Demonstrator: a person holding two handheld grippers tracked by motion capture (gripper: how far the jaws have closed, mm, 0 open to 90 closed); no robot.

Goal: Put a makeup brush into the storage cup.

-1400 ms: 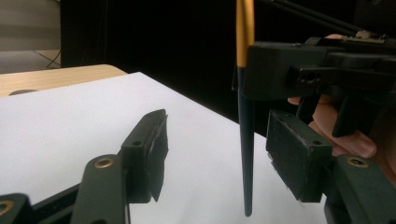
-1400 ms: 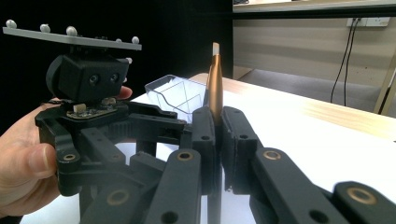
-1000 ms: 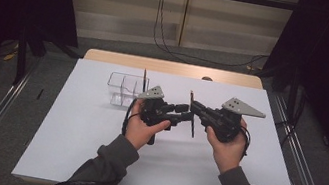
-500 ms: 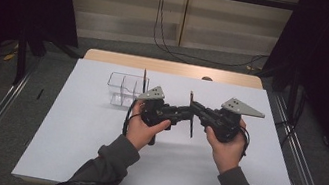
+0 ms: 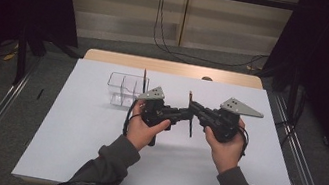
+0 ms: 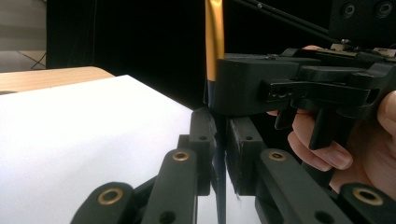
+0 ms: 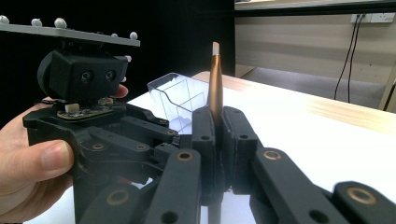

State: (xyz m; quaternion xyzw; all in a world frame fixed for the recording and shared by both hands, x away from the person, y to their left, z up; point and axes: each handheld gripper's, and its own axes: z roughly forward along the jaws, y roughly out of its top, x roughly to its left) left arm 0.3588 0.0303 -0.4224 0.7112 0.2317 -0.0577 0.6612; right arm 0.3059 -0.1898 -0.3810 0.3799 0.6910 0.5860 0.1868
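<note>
At the left of the desk (image 5: 67, 147) stands a clear organizer box (image 5: 125, 88) with several compartments, a thin upright stick showing at its right end; it lies up and to the left of both hands. Next comes the left claw (image 5: 183, 114), pointing right toward the other hand; its jaws have just been closing and now stand together on the dark lower part of a slim brush (image 6: 215, 42), as the left gripper view shows. That brush is the thing in hand: it stands nearly upright between the 2 claws above the middle of the desk, gold-brown barrel and pale tip upward, dark end hanging below. To the right, the right claw (image 5: 192, 105) points left and is clamped on the same brush a little higher, its pads pressed on the barrel in the right gripper view. So both claws meet on 1 vertical axis, touching or almost touching each other. Judging from this, the box is nearer the left hand, so that hand would likely carry the brush over, keeping its long axis upright, once the right one lets go.
</note>
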